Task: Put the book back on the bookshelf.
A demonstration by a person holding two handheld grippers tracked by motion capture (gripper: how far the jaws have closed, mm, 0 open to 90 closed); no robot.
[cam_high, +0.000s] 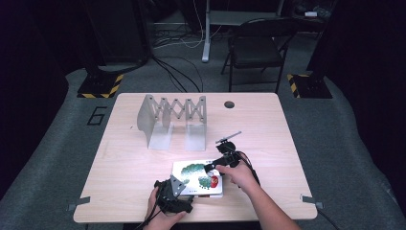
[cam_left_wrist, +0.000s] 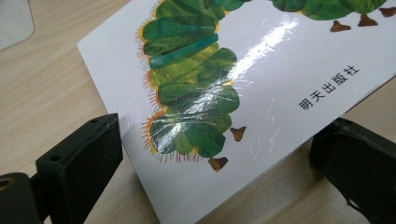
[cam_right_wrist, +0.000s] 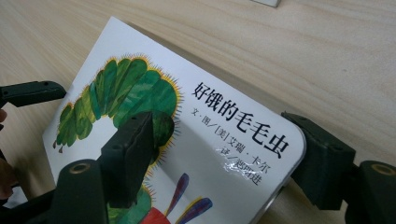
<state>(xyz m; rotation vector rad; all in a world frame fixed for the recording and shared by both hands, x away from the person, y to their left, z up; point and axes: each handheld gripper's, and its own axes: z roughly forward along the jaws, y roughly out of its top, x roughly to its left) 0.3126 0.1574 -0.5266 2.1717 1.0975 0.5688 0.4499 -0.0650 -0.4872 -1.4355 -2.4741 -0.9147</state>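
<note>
Book (cam_high: 197, 178) flat on desk (cam_high: 143, 163), near front edge, not yet lifted.
Left tongs (cam_left_wrist: 219, 154) wide, straddling a corner; right tongs (cam_right_wrist: 219, 158) half-wide, straddling the opposite corner. Rack (cam_high: 173, 120) empty.

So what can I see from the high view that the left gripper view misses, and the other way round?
The high view alone takes in the whole table, the grey folding rack, a chair, the person's hands and the right gripper at the book's far corner. The left gripper view alone gives detail: publisher's characters and the caterpillar's brown feet. Both show the white caterpillar book lying on the table, between the left gripper's jaws.
</note>
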